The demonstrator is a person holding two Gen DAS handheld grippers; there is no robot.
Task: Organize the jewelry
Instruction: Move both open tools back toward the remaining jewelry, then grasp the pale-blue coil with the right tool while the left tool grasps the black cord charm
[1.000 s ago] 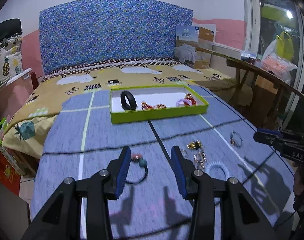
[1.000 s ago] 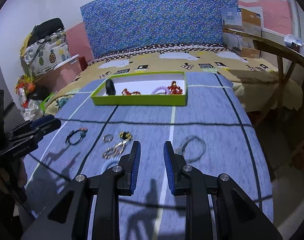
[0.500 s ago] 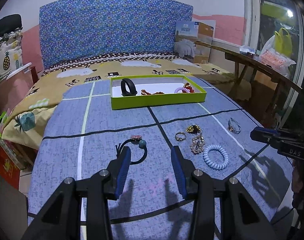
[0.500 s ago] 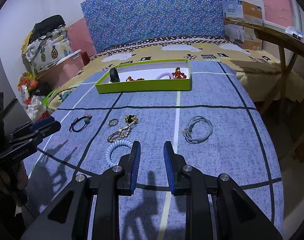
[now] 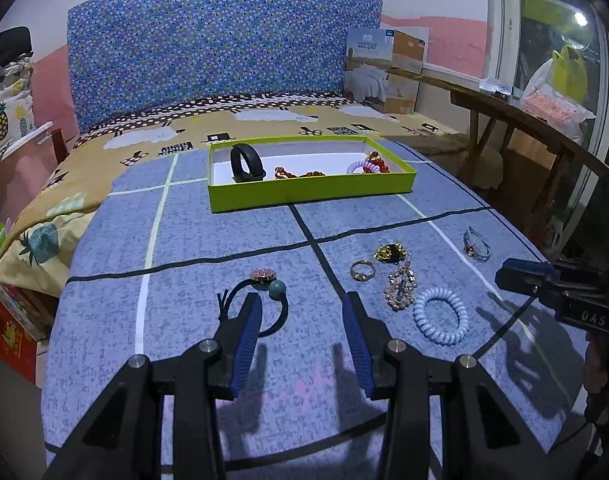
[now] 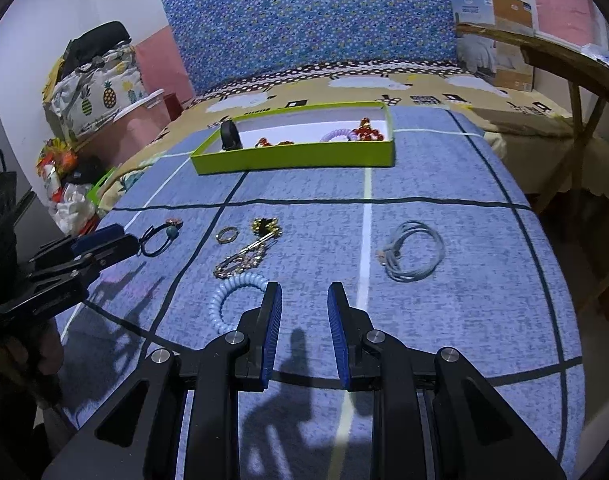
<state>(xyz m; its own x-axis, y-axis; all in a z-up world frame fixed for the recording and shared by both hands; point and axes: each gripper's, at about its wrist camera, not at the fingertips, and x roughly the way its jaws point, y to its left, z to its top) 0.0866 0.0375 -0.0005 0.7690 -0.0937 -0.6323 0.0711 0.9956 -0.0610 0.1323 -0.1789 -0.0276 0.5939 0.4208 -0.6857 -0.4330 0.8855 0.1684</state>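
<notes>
A lime-green tray (image 5: 310, 194) (image 6: 296, 158) at the far side of the blue cloth holds a black band (image 5: 246, 163), red beads and a lilac coil. Loose pieces lie nearer: a black hair tie with a teal bead (image 5: 264, 300) (image 6: 160, 240), a small ring (image 5: 361, 270) (image 6: 226, 235), a gold clip (image 5: 400, 286) (image 6: 244, 260), a pale blue coil tie (image 5: 440, 316) (image 6: 234, 296) and a grey cord bracelet (image 6: 412, 256) (image 5: 475, 242). My left gripper (image 5: 300, 304) hovers open just behind the hair tie. My right gripper (image 6: 304, 294) is open and empty, beside the coil tie.
The cloth covers a bed with a blue patterned headboard (image 5: 220, 60). A wooden table (image 5: 524, 120) stands to the right, with a cardboard box (image 5: 384, 68) behind it. Bags and clutter (image 6: 72, 184) sit on the floor at the left.
Both views have tilted up and drawn back slightly, so the loose jewelry sits further ahead of each gripper. The pieces on the cloth and both jaw openings stay the same.
</notes>
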